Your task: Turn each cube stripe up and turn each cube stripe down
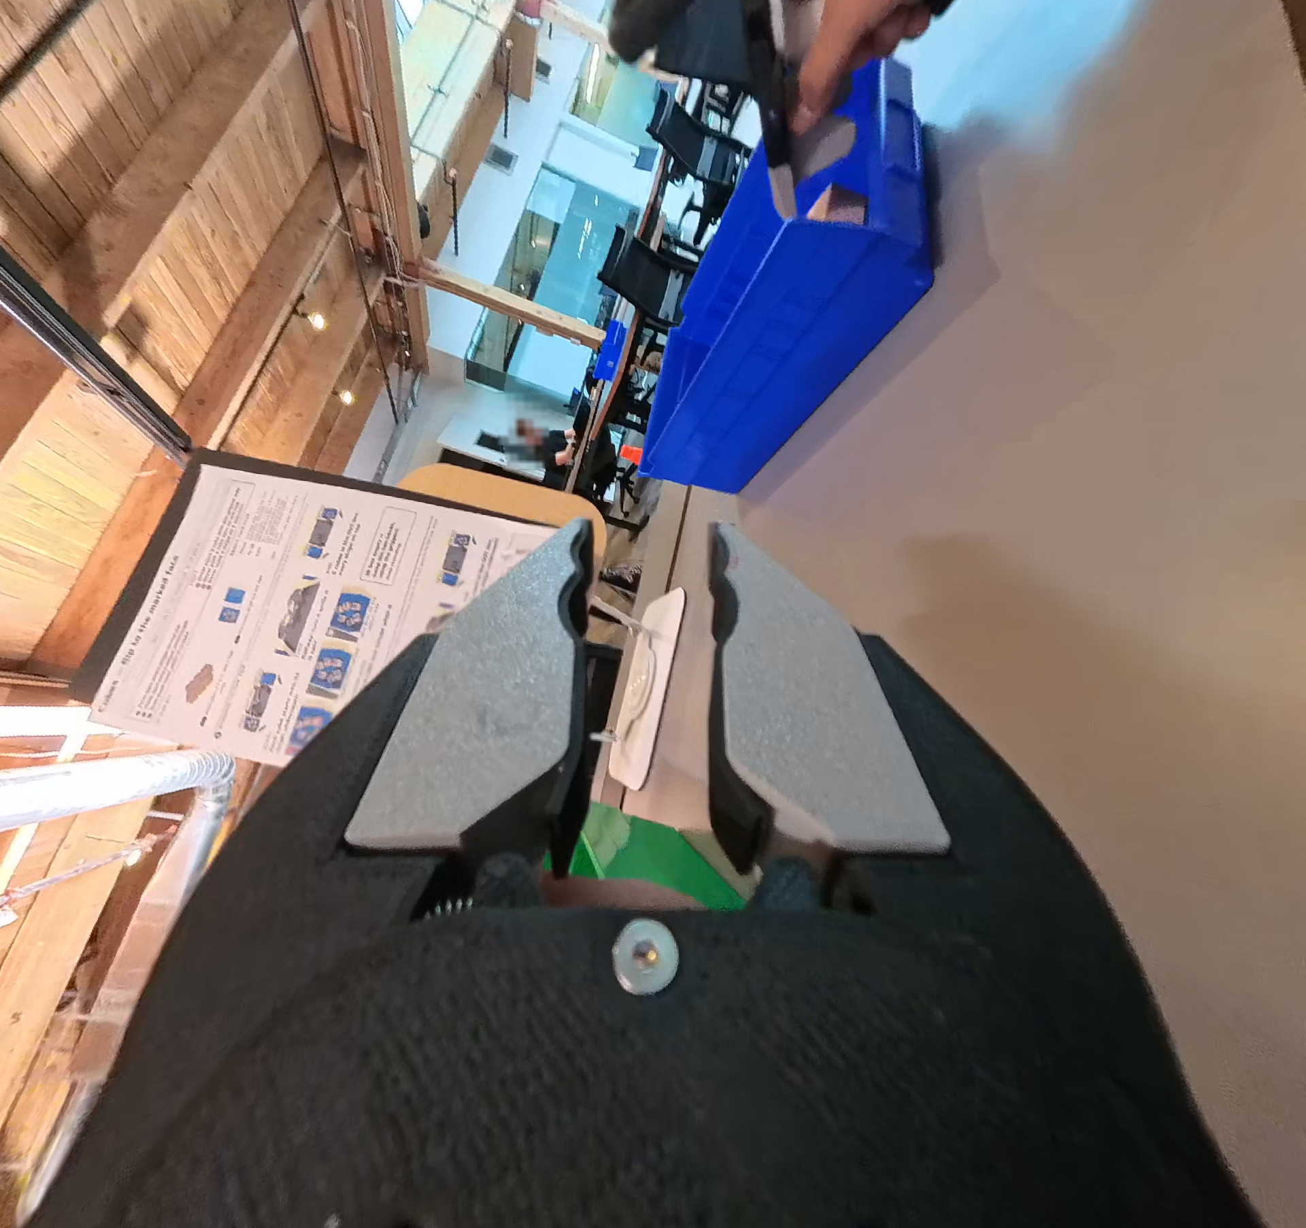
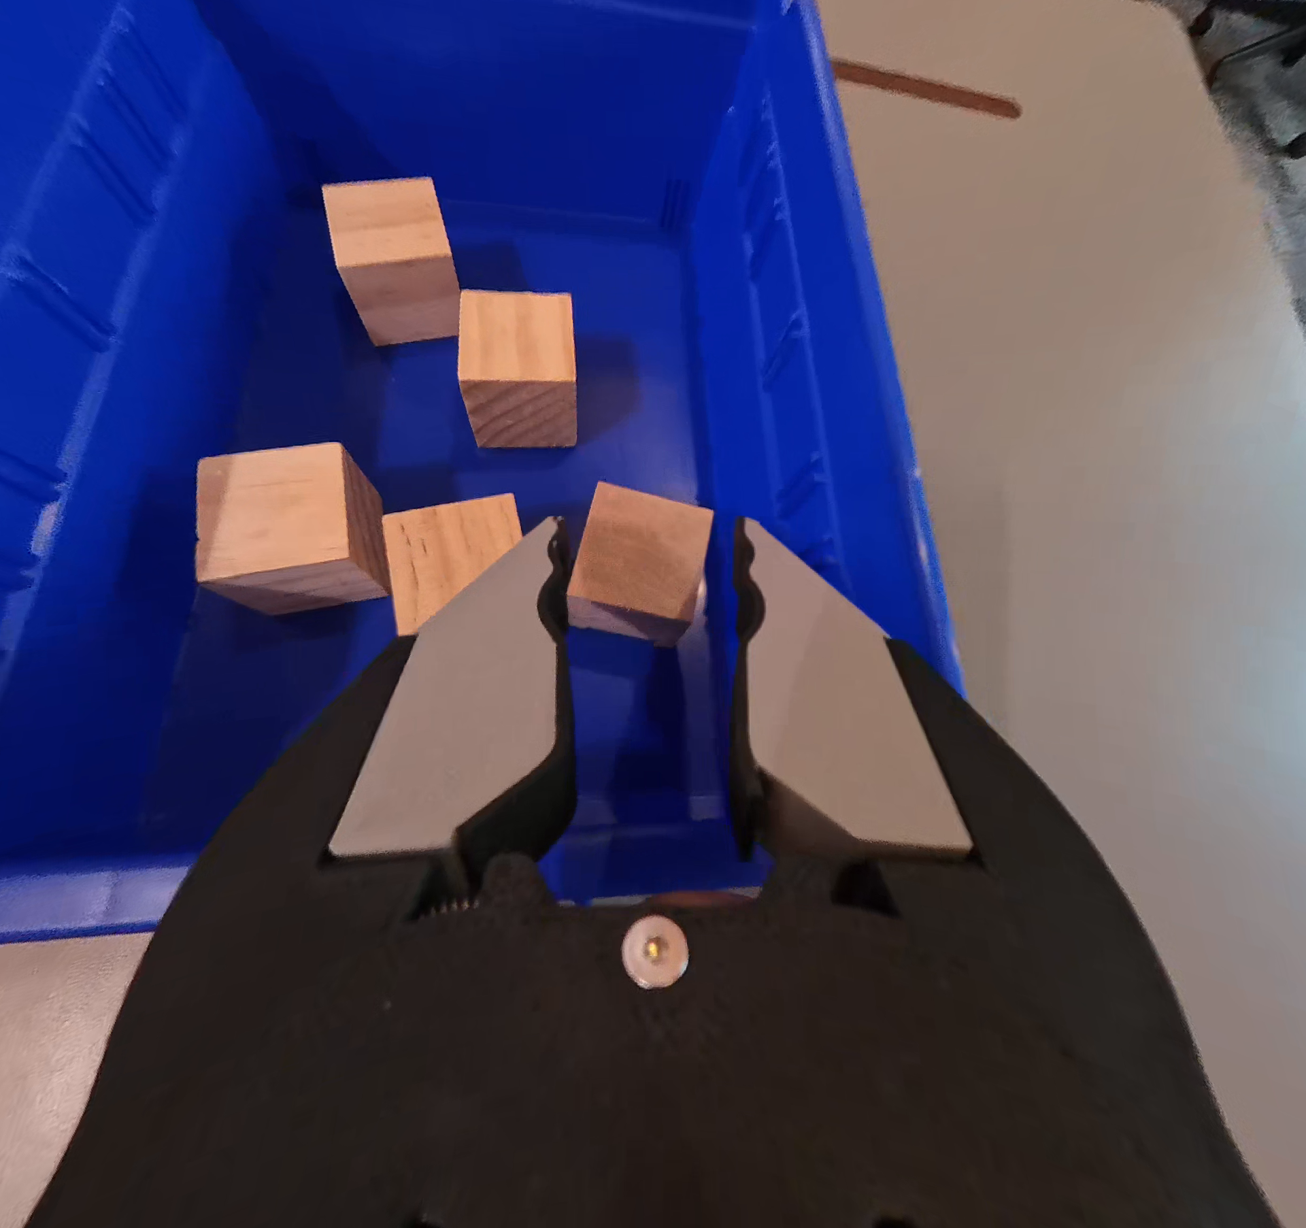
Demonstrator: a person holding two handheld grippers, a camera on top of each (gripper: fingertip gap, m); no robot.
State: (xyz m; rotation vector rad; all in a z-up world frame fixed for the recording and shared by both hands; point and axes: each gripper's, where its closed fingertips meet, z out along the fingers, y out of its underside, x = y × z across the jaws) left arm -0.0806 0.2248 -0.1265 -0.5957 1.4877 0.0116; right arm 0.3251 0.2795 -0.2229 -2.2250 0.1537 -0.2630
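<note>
Several plain wooden cubes lie in a blue bin (image 2: 127, 346); no stripe shows on any visible face. My right gripper (image 2: 646, 533) is open inside the bin, with its fingers on either side of the nearest cube (image 2: 639, 558) by the right wall. The left finger is close to that cube and a gap shows at the right finger. Another cube (image 2: 438, 558) lies partly hidden behind the left finger. My left gripper (image 1: 650, 544) is open and empty, held off to the side of the bin (image 1: 777, 346). The right gripper and a hand (image 1: 848, 14) show reaching into the bin in the left wrist view.
The bin stands on a beige table (image 2: 1060, 487). Other cubes lie farther back (image 2: 516, 367) and to the left (image 2: 283, 522). A printed instruction sheet (image 1: 283, 614) stands beyond the left gripper, with a white object (image 1: 646, 685) on the table ahead. Chairs and desks lie farther off.
</note>
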